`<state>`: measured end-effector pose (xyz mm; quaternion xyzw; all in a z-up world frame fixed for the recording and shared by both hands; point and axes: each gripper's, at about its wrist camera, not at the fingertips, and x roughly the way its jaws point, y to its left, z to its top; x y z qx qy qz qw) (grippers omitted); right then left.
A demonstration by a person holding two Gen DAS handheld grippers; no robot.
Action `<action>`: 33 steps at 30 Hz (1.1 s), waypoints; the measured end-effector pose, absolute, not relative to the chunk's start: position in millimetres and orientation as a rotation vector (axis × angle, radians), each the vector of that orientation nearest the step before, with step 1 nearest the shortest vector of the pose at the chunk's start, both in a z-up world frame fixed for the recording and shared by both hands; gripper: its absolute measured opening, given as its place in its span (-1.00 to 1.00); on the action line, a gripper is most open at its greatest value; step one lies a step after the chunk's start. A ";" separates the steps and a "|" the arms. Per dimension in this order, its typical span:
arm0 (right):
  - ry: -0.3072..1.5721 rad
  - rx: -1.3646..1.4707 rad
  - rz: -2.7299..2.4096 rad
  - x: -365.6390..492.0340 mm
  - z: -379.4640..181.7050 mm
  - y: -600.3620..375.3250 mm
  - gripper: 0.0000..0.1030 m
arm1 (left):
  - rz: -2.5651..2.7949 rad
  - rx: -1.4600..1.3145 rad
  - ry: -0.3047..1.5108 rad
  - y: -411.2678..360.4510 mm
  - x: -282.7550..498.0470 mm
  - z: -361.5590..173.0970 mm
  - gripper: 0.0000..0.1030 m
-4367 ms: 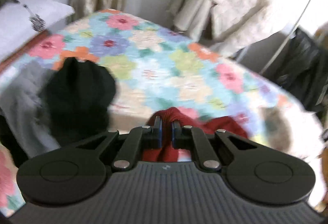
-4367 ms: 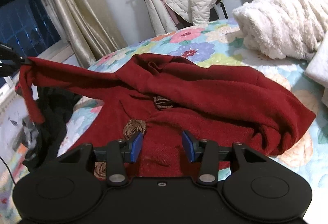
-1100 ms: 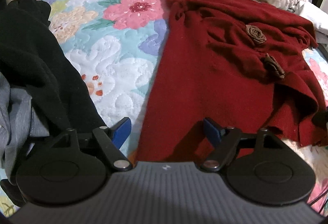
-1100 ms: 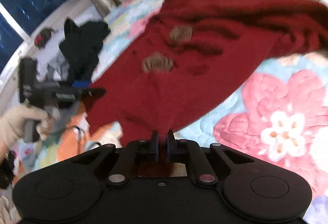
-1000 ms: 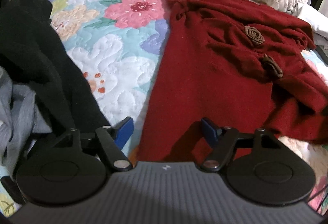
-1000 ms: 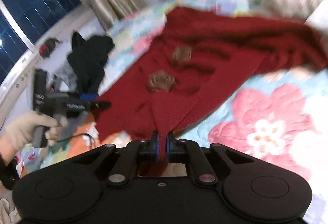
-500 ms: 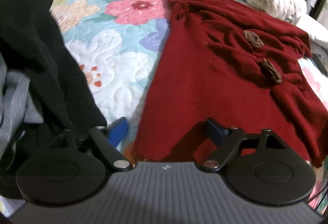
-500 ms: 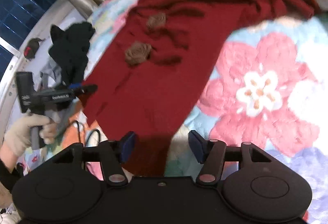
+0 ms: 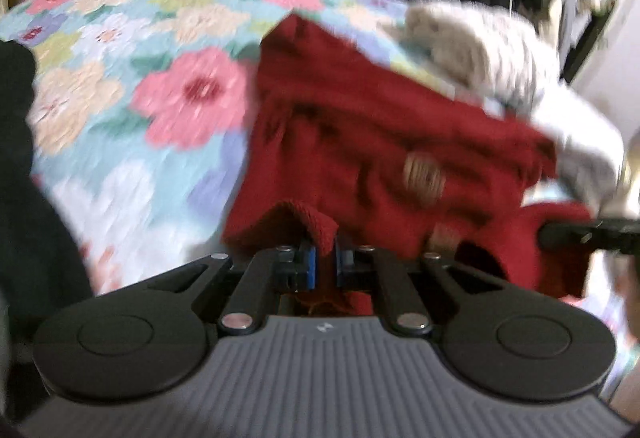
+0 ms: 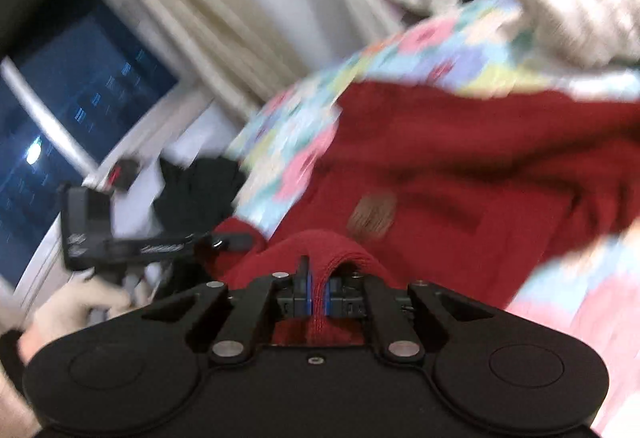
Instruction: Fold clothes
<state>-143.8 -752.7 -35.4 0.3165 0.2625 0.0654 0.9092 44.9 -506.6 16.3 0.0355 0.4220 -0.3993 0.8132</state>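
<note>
Red sweater [image 9: 360,141] hem pinched in both jaws | floral quilt [image 9: 132,109] bare left | black clothes [image 9: 24,197] at edge

A floral quilted bed [image 9: 120,109] bears a red sweater [image 9: 360,141], black clothes [image 9: 24,165] and a cream blanket [image 9: 472,49]

**Handheld claws up close**

The left claw [image 9: 323,262] has a grey ribbed body, black linkage arms with 2 silver pivot screws, round black caps and blue finger pads. The right claw [image 10: 318,294] is black throughout, with matching screws and blue pads. A pale glove [image 10: 76,308] covers 1 hand.
</note>
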 end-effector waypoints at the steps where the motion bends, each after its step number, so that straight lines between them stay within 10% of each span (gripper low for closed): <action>1: 0.527 0.651 0.085 -138.9 -34.7 -763.0 -0.85 | -0.847 0.057 0.891 -514.5 53.8 21.5 -0.85; 17: 0.508 0.399 -0.330 -128.7 -19.1 -872.1 -0.87 | -0.796 0.100 0.751 -669.0 150.6 66.4 -0.83; 27: 0.450 0.392 -0.298 -131.5 -34.6 -872.6 -0.10 | -0.669 0.034 0.769 -682.8 196.3 28.5 -0.74; 33: 0.378 0.545 -0.330 -144.9 -35.8 -894.4 0.03 | -0.864 0.076 0.791 -653.9 159.5 41.0 -0.17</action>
